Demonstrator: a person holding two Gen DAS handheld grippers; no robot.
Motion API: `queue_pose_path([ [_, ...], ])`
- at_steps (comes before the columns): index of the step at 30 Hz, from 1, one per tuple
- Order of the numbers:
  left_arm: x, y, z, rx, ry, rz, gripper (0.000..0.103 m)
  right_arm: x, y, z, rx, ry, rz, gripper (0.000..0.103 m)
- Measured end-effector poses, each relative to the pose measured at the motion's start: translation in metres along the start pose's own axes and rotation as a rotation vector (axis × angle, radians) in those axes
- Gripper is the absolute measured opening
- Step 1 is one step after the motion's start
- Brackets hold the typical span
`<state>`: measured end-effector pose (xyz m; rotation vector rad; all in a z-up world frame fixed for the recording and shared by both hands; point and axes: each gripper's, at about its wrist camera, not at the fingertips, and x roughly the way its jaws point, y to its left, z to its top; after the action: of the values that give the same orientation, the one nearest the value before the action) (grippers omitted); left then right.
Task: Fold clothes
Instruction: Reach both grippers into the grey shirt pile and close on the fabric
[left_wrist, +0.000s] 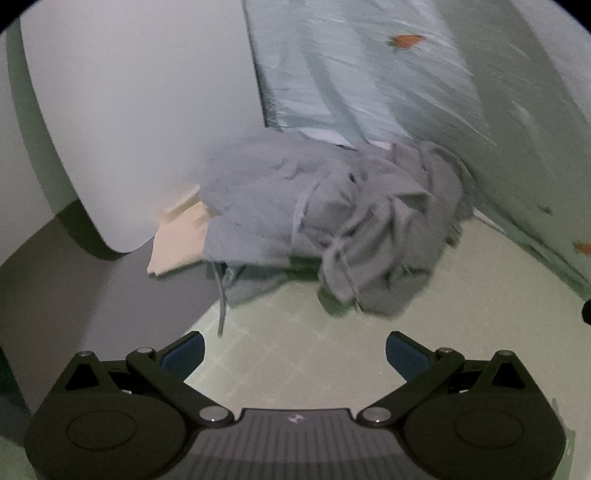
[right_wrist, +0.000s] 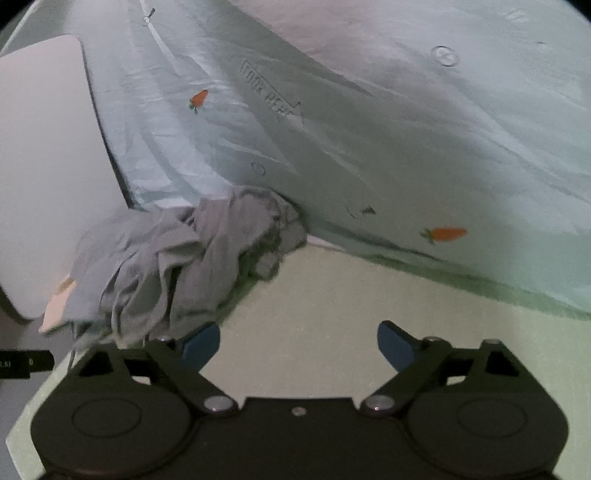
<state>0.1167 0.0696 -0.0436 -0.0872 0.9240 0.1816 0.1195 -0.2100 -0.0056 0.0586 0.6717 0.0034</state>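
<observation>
Crumpled grey fabric garment (left_wrist: 325, 225) heaped on pale green surface (left_wrist: 461, 332), against light blue carrot-print sheet (right_wrist: 406, 129). Left gripper (left_wrist: 294, 356) spread wide, holding nothing; right gripper (right_wrist: 298, 345) likewise. Heap's lower left corner is cut off by right gripper's body. Cream flat piece (left_wrist: 177, 243) mostly hidden under garment, possibly cardboard. Both views blurred.

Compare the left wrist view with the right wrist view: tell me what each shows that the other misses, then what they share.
Only the left wrist view shows the dangling drawstring at the clothes' near edge. Only the right wrist view shows the printed arrow with lettering on the pale sheet. Both show the crumpled grey clothes, the beige item underneath, the white panel, carrot prints, and an open, empty gripper: left gripper, right gripper.
</observation>
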Motion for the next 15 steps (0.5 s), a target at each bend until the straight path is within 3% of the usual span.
queue_pose_path([
  [2,0.019,0.007,0.016,-0.019,-0.004,0.002,0.099,0.022,0.006,0.015,-0.007,-0.001,0.009,0.090],
  [8,0.084,0.018,0.070,-0.055,-0.013,-0.042,0.077,0.108,0.028,0.056,-0.001,0.040,0.049,0.067],
  [13,0.144,0.015,0.100,-0.051,-0.004,-0.122,0.073,0.183,0.045,0.074,0.071,0.105,0.091,0.055],
  [15,0.164,0.013,0.103,-0.070,0.019,-0.160,0.073,0.211,0.051,0.079,0.112,0.137,0.112,0.055],
])
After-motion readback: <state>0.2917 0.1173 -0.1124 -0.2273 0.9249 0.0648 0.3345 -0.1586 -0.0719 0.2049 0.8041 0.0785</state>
